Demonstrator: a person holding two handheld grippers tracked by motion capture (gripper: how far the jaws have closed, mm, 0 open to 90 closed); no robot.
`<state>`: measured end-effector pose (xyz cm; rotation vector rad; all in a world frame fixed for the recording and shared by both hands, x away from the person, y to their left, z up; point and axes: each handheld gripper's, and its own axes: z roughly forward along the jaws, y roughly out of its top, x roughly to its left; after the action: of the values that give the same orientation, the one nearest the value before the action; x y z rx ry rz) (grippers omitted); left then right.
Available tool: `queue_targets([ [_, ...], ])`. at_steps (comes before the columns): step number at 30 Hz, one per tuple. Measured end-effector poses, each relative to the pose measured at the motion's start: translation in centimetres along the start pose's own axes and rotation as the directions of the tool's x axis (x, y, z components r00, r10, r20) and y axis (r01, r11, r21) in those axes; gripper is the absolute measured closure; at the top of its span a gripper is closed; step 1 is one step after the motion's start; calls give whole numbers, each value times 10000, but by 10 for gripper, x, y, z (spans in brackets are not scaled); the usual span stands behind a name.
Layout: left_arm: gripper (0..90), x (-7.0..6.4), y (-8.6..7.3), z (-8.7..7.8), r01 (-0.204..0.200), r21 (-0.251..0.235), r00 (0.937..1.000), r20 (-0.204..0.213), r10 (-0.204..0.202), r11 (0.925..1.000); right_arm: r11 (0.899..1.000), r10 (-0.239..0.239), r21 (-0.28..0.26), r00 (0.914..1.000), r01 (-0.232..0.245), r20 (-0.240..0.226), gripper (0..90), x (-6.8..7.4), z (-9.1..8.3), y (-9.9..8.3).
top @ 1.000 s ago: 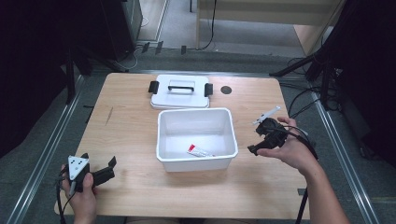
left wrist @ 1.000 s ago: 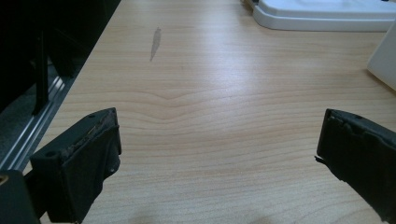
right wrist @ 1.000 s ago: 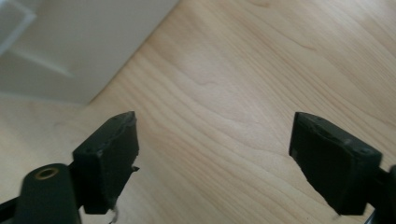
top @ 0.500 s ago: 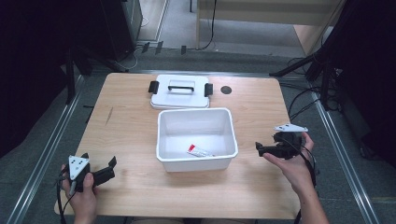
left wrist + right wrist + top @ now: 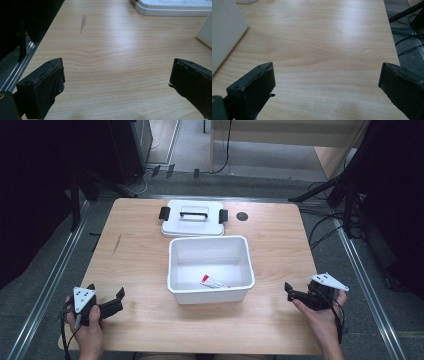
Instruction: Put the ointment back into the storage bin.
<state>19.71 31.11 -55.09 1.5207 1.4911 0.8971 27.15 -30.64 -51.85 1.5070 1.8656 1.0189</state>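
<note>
Both grippers, left (image 5: 107,301) and right (image 5: 295,295), rest low on the table (image 5: 135,260) with jaws spread and empty (flanking the bin (image 5: 210,292)); we judge the tube (image 5: 214,281) inside awaits the lid (image 5: 192,225).

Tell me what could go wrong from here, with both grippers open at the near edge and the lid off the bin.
1. The lid lies right behind the white bin; reaching over could knock the bin's rim.
2. The small tube lies flat on the bin floor near the front wall, so open jaws may jam against that wall.
3. The right gripper and left gripper sit near the table's front edge, where trailing cables might snag.
</note>
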Motion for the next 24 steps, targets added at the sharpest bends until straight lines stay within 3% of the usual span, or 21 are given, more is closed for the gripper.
queue_targets([
  [10, 1, -1, 0, 0, -16, 14, 10000, -30, 16, 10000, 9984, 494, -289, 9987, -491, 111, 44, -21, -16, -34],
  [24, 1, -1, 0, 0, -14, 24, 10000, -89, 14, 10000, 9974, 515, -519, 9982, -499, 306, 62, -38, -37, -56],
])
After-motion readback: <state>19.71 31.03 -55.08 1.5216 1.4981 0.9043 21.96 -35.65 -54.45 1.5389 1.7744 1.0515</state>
